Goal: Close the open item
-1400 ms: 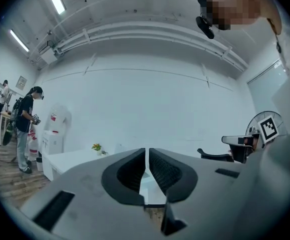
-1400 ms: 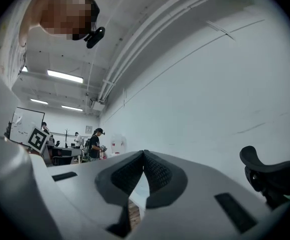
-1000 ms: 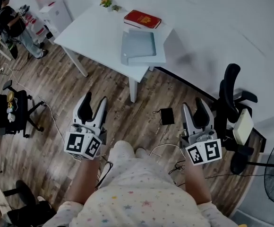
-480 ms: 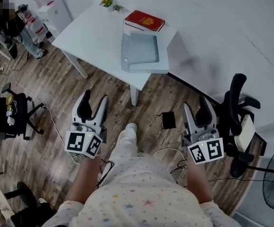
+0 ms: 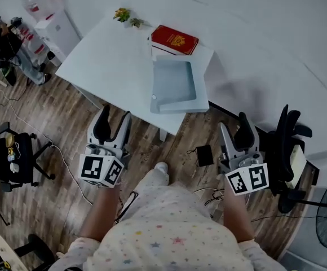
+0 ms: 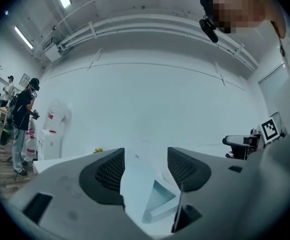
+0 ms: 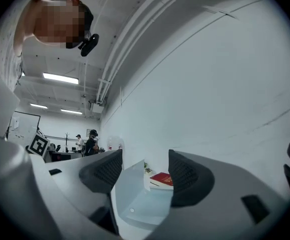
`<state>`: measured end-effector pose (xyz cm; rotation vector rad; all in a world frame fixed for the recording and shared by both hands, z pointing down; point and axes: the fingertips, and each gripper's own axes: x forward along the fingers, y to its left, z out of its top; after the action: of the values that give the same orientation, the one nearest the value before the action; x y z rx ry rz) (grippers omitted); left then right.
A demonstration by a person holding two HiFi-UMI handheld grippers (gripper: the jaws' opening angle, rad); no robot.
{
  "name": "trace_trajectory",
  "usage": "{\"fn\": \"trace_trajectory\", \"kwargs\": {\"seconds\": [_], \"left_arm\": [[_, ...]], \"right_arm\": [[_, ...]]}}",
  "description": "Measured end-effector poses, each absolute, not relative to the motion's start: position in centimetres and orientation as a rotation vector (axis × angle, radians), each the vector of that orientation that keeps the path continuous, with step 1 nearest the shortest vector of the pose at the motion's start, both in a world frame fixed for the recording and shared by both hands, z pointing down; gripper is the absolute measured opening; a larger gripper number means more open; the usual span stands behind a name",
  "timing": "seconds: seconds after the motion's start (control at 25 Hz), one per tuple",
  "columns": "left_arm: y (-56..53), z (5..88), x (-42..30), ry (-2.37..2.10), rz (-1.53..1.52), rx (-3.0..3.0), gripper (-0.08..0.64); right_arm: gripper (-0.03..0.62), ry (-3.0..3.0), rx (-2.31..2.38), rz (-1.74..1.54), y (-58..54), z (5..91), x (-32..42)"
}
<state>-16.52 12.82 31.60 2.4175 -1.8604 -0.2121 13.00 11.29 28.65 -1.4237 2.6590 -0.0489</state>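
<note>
An open pale blue box [image 5: 175, 84] lies on the white table [image 5: 107, 55], its lid spread flat beside the tray near the table's front right corner. The box [image 6: 157, 199] shows between the left jaws and again as the box [image 7: 145, 201] between the right jaws. My left gripper [image 5: 112, 121] is held over the floor in front of the table, open and empty. My right gripper [image 5: 234, 130] hangs over the floor to the box's right, also open and empty. Both are well short of the box.
A red book [image 5: 174, 39] lies on the table just behind the box, with a small plant [image 5: 127, 17] at the far edge. A black office chair [image 5: 284, 145] stands right of my right gripper. Another chair [image 5: 8, 157] and cables are on the wooden floor at left. A person [image 5: 0, 41] stands far left.
The person has stepped forward: table and box have drawn nearer and lower in the head view. Both grippers stay open at the same height.
</note>
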Motion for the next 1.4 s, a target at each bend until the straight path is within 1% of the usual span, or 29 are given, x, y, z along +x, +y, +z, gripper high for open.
{"fn": "trace_trajectory", "kwargs": {"seconds": [0.44, 1.12, 1.4], "left_arm": [[5.8, 33.1, -18.6, -1.851, -0.185, 2.367, 0.247], [-3.3, 32.3, -18.4, -2.212, -0.209, 2.093, 0.247], [-4.8, 32.4, -19.6, -2.26, -0.195, 2.035, 0.247]], "right_arm": [[0.27, 2.683, -1.443, -0.158, 4.2, 30.6, 11.8], [0.268, 2.859, -1.044, -0.174, -12.6, 30.0, 12.1], [0.268, 2.91, -0.903, -0.213, -15.4, 29.8, 8.1]]}}
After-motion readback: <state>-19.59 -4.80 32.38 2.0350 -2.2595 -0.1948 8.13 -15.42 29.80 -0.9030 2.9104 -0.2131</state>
